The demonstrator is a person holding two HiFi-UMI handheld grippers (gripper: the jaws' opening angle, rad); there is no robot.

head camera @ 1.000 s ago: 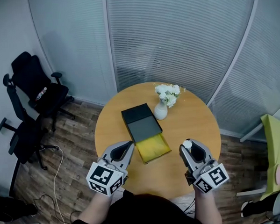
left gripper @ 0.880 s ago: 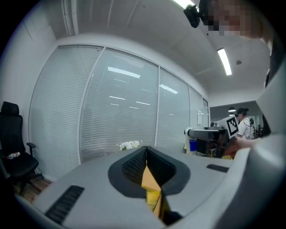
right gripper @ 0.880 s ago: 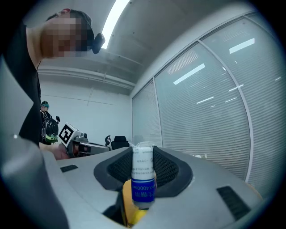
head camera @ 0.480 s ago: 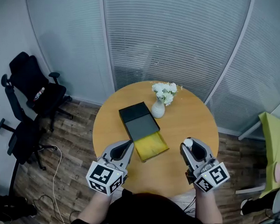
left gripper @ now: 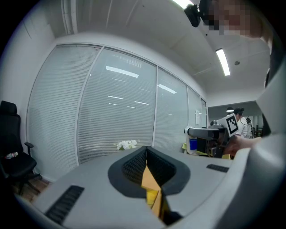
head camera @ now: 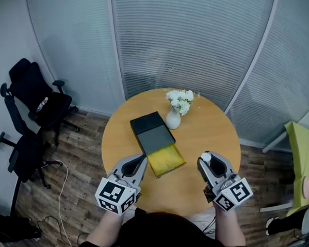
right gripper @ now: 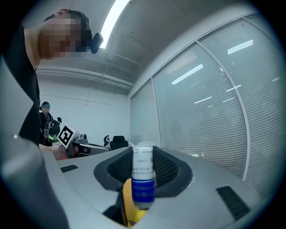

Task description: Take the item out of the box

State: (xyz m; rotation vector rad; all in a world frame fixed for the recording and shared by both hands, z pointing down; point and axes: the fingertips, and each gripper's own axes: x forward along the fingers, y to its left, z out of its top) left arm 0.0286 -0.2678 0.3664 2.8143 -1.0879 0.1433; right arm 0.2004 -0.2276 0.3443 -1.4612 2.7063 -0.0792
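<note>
Round wooden bench (head camera: 209, 128) carries a flat black rectangular box (head camera: 150, 127) lying open. Its dark inner part and a yellow section (head camera: 167, 161) run toward the person. A small white vase of white flowers (head camera: 174, 119) stands just beside the box's far right corner. The right hand-held gripper (head camera: 208, 161) is closed on a small white bottle with a blue label (right gripper: 143, 176). The pads press it from both sides, and in the right gripper view its long axis stands upright across the jaw line. From the head view only its white end shows at the jaw tips. So the item is out of the box, held above the near right part of the bench, clear of the box. The left hand-held gripper (head camera: 141, 161) has its jaws drawn together with nothing between them, pointing at the near left corner of the yellow section. The box lies ahead and to the left of the bottle, between the two grippers. Judgement: removal looks done. Any set-down falls to the right hand, onto the bare bench right of the box.
</note>
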